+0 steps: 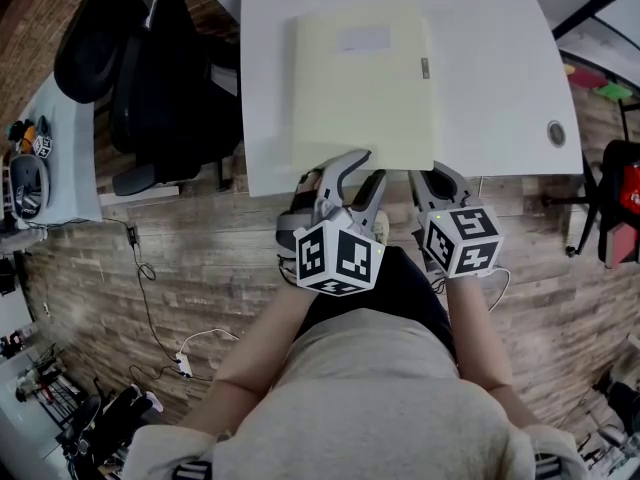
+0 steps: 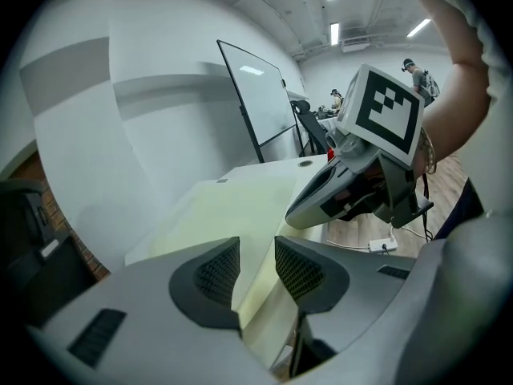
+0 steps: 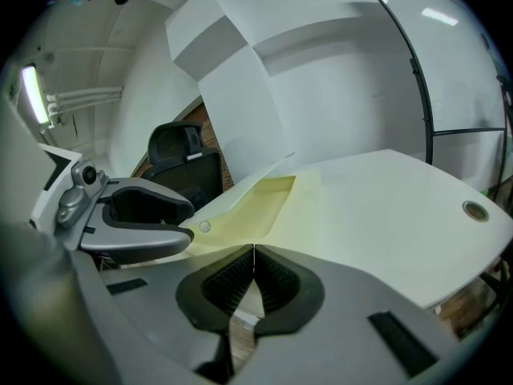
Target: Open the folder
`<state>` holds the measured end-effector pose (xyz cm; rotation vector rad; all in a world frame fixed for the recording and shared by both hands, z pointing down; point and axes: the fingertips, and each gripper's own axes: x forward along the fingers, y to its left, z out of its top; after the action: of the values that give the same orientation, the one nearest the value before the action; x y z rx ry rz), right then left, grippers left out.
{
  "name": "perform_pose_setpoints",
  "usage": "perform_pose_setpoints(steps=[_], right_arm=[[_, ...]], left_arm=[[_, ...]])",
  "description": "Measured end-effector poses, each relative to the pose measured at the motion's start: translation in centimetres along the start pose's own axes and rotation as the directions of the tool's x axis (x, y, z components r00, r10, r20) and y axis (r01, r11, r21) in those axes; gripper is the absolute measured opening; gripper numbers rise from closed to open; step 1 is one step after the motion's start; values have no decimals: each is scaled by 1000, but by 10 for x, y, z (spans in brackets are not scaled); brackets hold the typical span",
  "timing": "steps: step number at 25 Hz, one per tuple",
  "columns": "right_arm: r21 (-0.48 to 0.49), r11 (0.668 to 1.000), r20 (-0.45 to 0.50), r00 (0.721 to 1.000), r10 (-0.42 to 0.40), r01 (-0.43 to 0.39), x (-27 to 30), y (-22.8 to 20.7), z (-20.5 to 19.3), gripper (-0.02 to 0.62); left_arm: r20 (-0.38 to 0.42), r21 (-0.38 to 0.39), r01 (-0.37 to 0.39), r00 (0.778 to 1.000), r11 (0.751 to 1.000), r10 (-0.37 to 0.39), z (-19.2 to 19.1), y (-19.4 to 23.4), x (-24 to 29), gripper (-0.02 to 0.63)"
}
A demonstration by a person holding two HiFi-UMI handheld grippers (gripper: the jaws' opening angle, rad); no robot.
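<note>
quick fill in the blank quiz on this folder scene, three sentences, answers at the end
1. The pale yellow folder lies flat on a white ___.
2. The left tool has its jaws ___, with the folder's near edge between them.
3. The right tool, at the folder's near right corner, has its jaws ___.
Missing words: table; open; shut.
</note>
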<state>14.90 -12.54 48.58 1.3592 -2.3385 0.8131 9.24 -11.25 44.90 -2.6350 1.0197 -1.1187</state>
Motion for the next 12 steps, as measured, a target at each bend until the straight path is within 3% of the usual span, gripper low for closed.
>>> perform_pose_setpoints(steps=[12], right_arm=[[-9,1000,-27,1000,6,-7,6,4,-8,21]], left_arm=[[3,46,-30,1000,998,30,1,5,2,132]])
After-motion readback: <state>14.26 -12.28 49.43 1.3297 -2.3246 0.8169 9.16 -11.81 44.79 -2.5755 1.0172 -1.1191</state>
